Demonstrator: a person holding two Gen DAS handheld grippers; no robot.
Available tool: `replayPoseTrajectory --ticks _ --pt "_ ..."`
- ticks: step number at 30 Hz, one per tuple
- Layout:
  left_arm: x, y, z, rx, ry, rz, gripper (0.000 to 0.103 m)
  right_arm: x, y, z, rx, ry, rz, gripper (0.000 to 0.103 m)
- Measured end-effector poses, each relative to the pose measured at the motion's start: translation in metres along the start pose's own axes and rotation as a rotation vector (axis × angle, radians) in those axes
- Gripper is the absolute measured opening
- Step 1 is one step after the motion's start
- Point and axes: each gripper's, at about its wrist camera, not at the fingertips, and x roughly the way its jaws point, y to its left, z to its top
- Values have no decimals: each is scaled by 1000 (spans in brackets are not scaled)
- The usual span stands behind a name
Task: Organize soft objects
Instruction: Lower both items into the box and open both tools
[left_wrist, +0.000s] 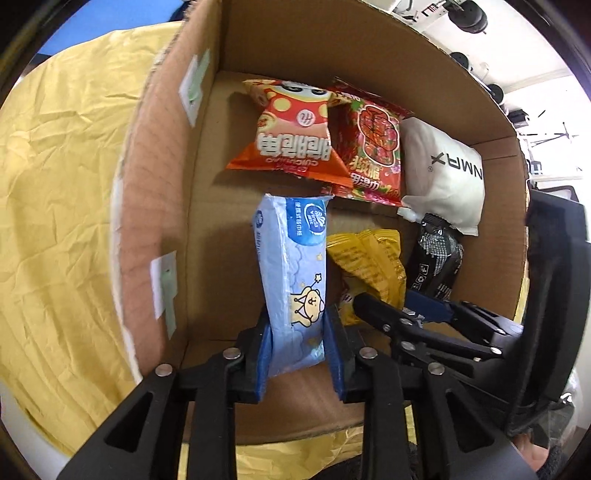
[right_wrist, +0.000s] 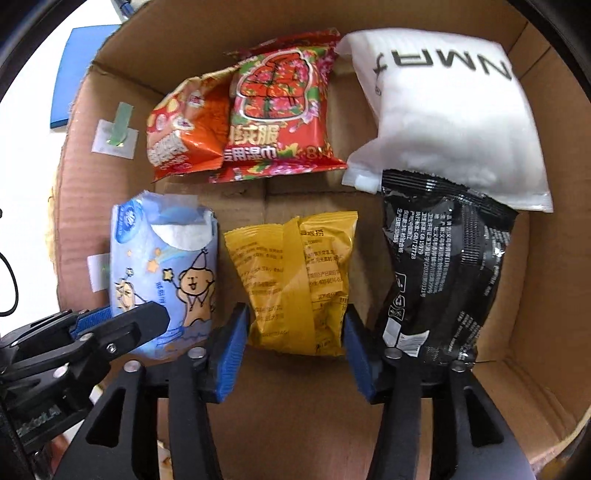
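Note:
A cardboard box (left_wrist: 155, 206) holds several soft packs. My left gripper (left_wrist: 297, 343) is shut on a light blue tissue pack (left_wrist: 291, 273), held inside the box by its left wall; the pack also shows in the right wrist view (right_wrist: 166, 266). My right gripper (right_wrist: 295, 347) is open, its blue pads on either side of a yellow pack (right_wrist: 295, 277) without squeezing it. That yellow pack (left_wrist: 369, 266) lies in the front middle. An orange snack bag (right_wrist: 184, 136), a red wet-wipes pack (right_wrist: 277, 122), a white pouch (right_wrist: 443, 122) and a black pack (right_wrist: 443, 273) lie around them.
The box (right_wrist: 546, 332) stands on a wrinkled yellow cloth (left_wrist: 55, 221). White labels (left_wrist: 164, 284) stick to its left wall. A blue sheet (right_wrist: 74, 74) lies outside the box at far left. My right gripper's body (left_wrist: 424, 325) crosses the box's front right in the left wrist view.

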Motion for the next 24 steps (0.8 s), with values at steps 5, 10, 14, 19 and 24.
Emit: replayPoseTrajectory --ticks 5,10,14,19,24 --pt "-10 5 -9 -18 -12 24 27 -15 5 -5 -19 -29 -18 66" --pt "-26 5 -23 -22 -46 64 28 -36 0 -14 -15 -52 -32 71" --pt "-43 1 -33 -17 -87 85 28 -53 -8 -21 -12 -80 -60 71" --pt "-76 -10 -42 9 -176 150 43 -82 -16 -31 -4 -112 -80 71" --pt "-103 -34 -53 46 -273 207 59 -121 -24 -46 -4 -157 -97 78"
